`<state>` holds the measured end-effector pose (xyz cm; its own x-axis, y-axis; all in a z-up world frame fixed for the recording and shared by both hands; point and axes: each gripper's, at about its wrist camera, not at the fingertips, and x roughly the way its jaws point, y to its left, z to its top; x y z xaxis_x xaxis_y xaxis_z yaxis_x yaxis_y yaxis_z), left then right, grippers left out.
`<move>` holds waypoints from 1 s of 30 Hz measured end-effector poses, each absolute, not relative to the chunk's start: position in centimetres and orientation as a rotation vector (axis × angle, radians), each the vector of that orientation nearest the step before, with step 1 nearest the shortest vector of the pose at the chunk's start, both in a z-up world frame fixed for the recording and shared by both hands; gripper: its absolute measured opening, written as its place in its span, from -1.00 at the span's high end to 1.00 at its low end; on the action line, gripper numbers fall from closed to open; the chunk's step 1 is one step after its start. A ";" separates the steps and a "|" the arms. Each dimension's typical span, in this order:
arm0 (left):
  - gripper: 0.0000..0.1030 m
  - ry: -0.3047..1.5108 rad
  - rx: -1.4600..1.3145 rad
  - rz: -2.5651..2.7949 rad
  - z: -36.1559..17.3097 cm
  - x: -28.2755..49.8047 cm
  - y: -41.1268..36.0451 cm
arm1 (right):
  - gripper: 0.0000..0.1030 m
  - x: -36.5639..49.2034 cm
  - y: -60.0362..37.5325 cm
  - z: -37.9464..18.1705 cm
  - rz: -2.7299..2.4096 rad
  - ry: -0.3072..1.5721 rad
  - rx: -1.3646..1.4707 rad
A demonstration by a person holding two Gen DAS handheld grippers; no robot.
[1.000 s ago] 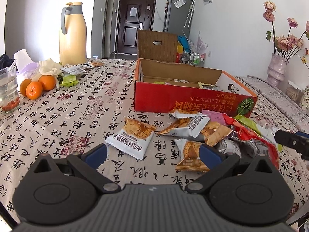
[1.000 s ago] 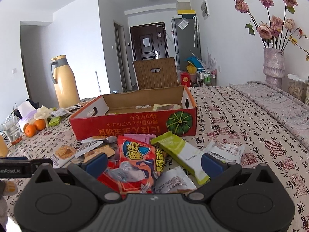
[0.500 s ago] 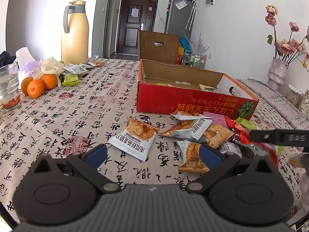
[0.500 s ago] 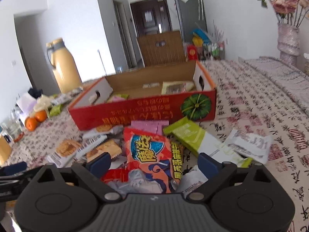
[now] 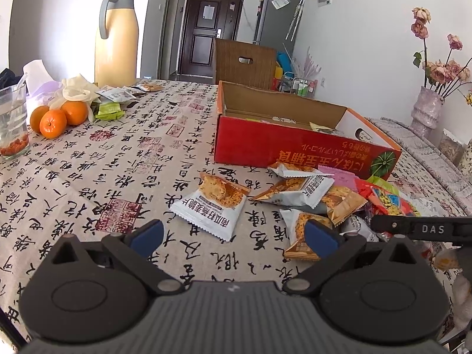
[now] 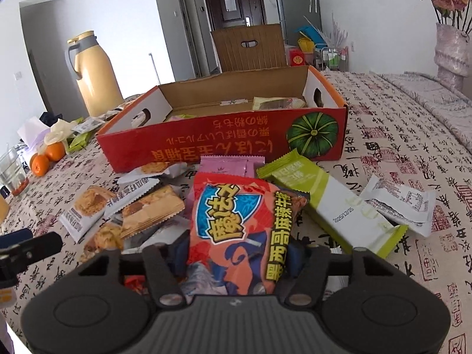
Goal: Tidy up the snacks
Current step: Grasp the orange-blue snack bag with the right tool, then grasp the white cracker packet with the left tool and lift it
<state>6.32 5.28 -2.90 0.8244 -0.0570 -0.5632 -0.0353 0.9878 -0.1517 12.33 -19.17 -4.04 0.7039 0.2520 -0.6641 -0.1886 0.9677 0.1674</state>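
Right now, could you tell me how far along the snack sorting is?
Early. Done: a few flat packets already lie inside the red cardboard box. In hand: the right gripper has just been closing, and its fingers sit against the orange-red foil snack bag, which is still over the pile. The left gripper hovers open, holding nothing. Left: the green-and-white wrapped bar, the biscuit packets and other wrappers on the printed tablecloth.

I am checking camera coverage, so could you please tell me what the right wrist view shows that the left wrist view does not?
Only the right wrist view shows the right hand-held gripper closing on the red snack bag, and the white wrapper. Only the left wrist view shows the open left hand-held gripper. Both show the red box and the oranges.
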 end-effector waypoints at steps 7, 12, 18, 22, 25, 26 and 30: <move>-1.00 0.616 -0.149 0.008 -3.0 6.8 5.8 | -0.11 11.1 -19.9 -3.1 0.234 0.679 0.132; -1.00 0.634 -0.105 0.042 -3.0 7.8 6.1 | -0.11 10.0 -20.8 -2.0 0.215 0.612 0.135; -1.00 0.649 -0.045 0.059 -2.8 9.4 6.3 | -0.11 9.2 -22.5 -1.1 0.158 0.559 0.144; -1.00 0.662 -0.005 0.067 -2.8 10.9 6.2 | -0.11 9.0 -23.8 -0.7 0.116 0.538 0.158; -1.00 0.687 0.038 0.062 -3.1 12.0 5.8 | -0.11 9.1 -24.7 -0.8 0.088 0.532 0.169; -1.00 0.699 0.056 0.060 -3.3 12.3 5.6 | -0.11 9.0 -24.9 -0.8 0.083 0.532 0.172; -1.00 0.722 0.091 0.046 -3.9 13.3 5.0 | -0.11 8.8 -25.6 -1.1 0.067 0.532 0.182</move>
<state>13.33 4.97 -3.94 0.7496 0.0737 -0.6578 -0.0108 0.9950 0.0991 8.84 -25.58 -1.06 0.8601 0.1103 -0.4981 -0.0159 0.9817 0.1900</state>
